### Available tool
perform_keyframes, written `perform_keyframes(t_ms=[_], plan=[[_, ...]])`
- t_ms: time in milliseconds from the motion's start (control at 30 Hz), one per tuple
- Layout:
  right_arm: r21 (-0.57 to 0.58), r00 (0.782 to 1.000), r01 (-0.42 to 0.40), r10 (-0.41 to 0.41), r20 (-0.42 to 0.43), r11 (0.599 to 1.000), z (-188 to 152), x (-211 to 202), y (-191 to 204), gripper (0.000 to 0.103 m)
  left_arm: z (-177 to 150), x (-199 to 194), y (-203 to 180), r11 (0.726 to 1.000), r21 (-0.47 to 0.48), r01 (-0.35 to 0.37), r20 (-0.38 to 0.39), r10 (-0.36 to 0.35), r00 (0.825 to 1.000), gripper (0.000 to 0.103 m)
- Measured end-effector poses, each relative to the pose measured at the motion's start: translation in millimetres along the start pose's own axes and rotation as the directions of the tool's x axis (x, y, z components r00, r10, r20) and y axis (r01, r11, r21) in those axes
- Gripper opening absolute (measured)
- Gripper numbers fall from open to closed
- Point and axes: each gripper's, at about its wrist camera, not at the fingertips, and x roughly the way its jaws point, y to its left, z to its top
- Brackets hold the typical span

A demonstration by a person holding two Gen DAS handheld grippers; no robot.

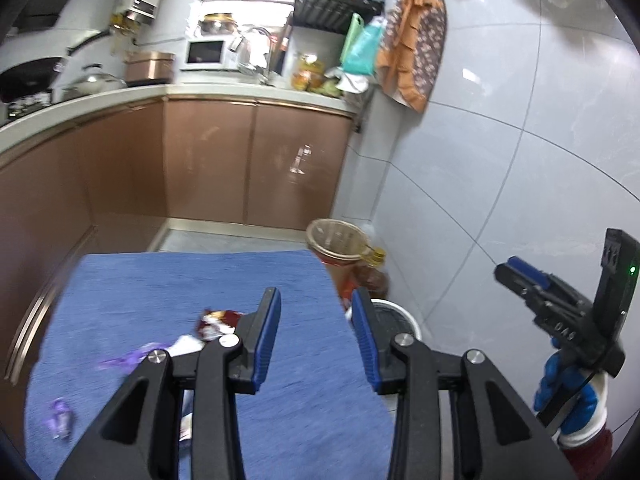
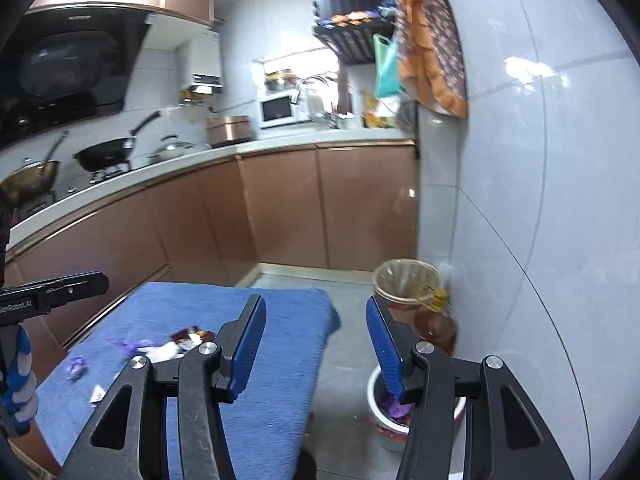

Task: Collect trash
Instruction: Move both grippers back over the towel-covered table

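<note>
Blue cloth-covered table (image 2: 280, 360) carries approx 5 wrappers: 1 red-brown (image 1: 216, 322), 2 purple (image 1: 60, 422), 2 white, near its left edge. Left gripper (image 1: 316, 344) & right gripper (image 2: 316, 356) both spread wide, holding nothing. 1 white bin (image 2: 376, 404) on floor beside table's right edge.

blue-clothed table (image 1: 280, 280) bearing scattered wrappers (image 1: 216, 322).

Both views are evenly bright, lit from overhead. Glare patches shine on the wall tiles (image 2: 532, 70) and on the cabinet doors (image 1: 300, 158) left of them. Fisheye bending curves the tile seams and counter (image 2: 192, 160), with black vignette at the corners. Wrappers (image 1: 132, 356) on the blue cloth (image 1: 304, 380) smear with motion blur.
</note>
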Motion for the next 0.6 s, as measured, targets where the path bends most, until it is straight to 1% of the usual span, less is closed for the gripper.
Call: perform_keyframes(t_ms=[167,333,400,467,600], plan=[[-0.039,0.998,-0.062,0.063,0.017,0.997,5.7,-14.6,19.4,0.051,-12.1,-40.4,26.0,0.998,-0.017,-0.058,0.021,0.058,0.998,0.035],[-0.052,0.991,-0.131,0.132,0.014,0.99,6.3,-21.1,34.8,0.052,-31.4,-60.7,46.1,0.994,-0.024,-0.104,0.01,0.104,0.994,0.035],[-0.056,0.988,-0.155,0.155,0.002,0.986,6.1,-18.1,41.5,0.052,-37.8,-60.1,51.3,0.993,-0.025,-0.116,0.0,0.116,0.993,0.035],[-0.061,0.983,-0.185,0.184,-0.017,0.981,5.9,-11.1,49.2,0.052,-43.9,-54.7,58.4,0.993,-0.042,-0.112,-0.014,0.111,0.994,0.035],[-0.093,0.973,-0.229,0.224,-0.059,0.969,3.5,7.2,67.5,0.052,-58.5,-31.5,77.9,0.992,-0.061,-0.113,-0.053,0.11,0.993,0.035]])
